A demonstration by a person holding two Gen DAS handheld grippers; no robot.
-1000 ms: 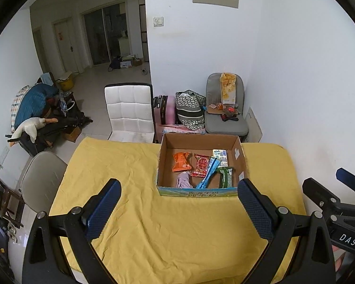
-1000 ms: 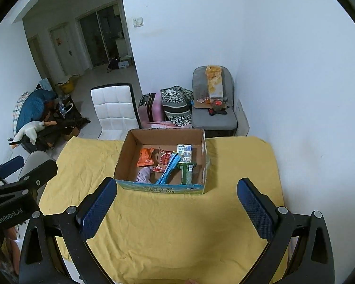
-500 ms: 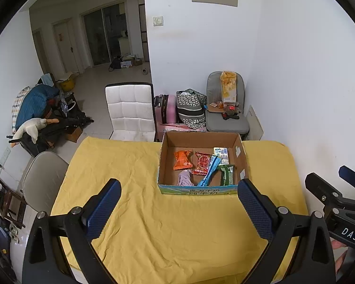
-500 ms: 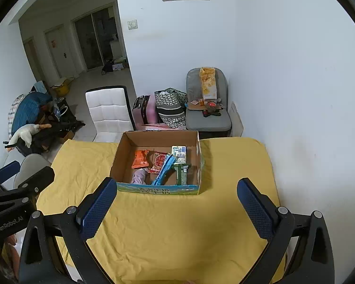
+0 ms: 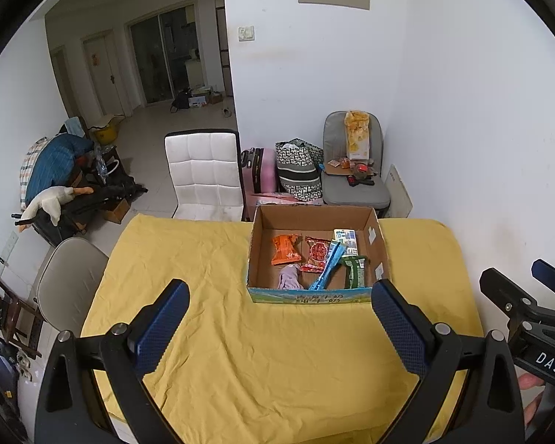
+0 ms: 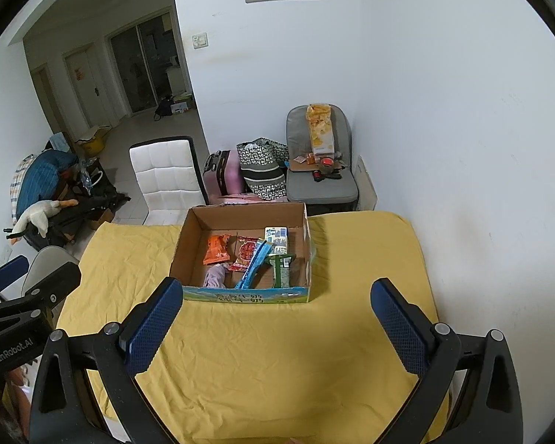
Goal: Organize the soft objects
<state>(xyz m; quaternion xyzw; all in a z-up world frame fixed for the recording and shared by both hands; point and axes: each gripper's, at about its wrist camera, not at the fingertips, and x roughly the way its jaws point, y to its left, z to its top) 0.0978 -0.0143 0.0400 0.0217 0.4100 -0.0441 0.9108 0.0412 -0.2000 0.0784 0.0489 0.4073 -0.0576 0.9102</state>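
An open cardboard box (image 5: pixel 382 249) (image 6: pixel 183 244) stands on the yellow-covered table (image 5: pixel 203 259) (image 6: pixel 351 259) toward its far side. In it lie an orange snack pack (image 5: pixel 285 249) (image 6: pixel 217 249), a red pack (image 5: pixel 316 253) (image 6: pixel 245 253), a blue strip pack (image 5: pixel 327 271) (image 6: pixel 254 266), a green pack (image 5: pixel 353 272) (image 6: pixel 282 272), a small carton (image 5: pixel 346 240) (image 6: pixel 276 238) and a lilac soft item (image 5: pixel 290 277) (image 6: pixel 215 276). My left gripper (image 5: pixel 277 327) and right gripper (image 6: pixel 275 327) are both open and empty, held high above the table's near half.
A white chair (image 5: pixel 203 174) stands behind the table, a beige chair (image 5: pixel 70 277) at its left. A grey seat (image 5: pixel 355 177), a patterned bag (image 5: pixel 299 170) and a pink suitcase (image 5: pixel 257 174) stand by the far wall. The white wall (image 6: pixel 462 148) runs along the right.
Both grippers have drawn back and risen a little from the box, so it looks smaller and farther. The jaws stayed open. Nothing in the box moved.
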